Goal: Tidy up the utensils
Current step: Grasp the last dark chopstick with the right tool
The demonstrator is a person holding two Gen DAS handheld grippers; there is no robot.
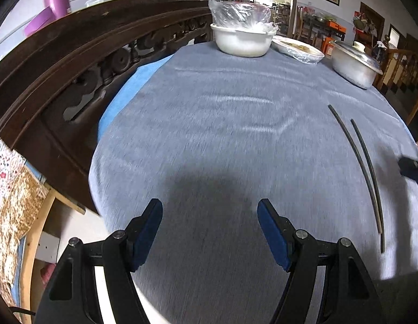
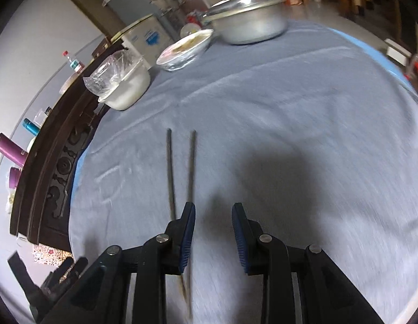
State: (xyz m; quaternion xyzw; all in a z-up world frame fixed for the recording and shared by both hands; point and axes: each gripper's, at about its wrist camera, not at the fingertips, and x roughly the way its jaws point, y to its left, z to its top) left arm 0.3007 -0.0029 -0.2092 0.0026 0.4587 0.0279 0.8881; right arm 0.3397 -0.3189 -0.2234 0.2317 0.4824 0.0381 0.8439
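Two dark chopsticks (image 1: 366, 166) lie side by side on the grey tablecloth (image 1: 222, 124), to the right of my left gripper (image 1: 210, 208), which is open and empty above the cloth. In the right wrist view the chopsticks (image 2: 192, 162) run forward from under the left finger (image 2: 188, 232) of my right gripper (image 2: 213, 210). That gripper is open and empty just above them. Its tip shows at the right edge of the left wrist view (image 1: 412, 166).
A white bowl with plastic wrap (image 1: 241, 36), a covered dish (image 1: 298, 48) and a lidded metal pot (image 1: 354, 62) stand at the far side of the table. A carved dark wooden cabinet (image 1: 74, 62) borders the table on the left.
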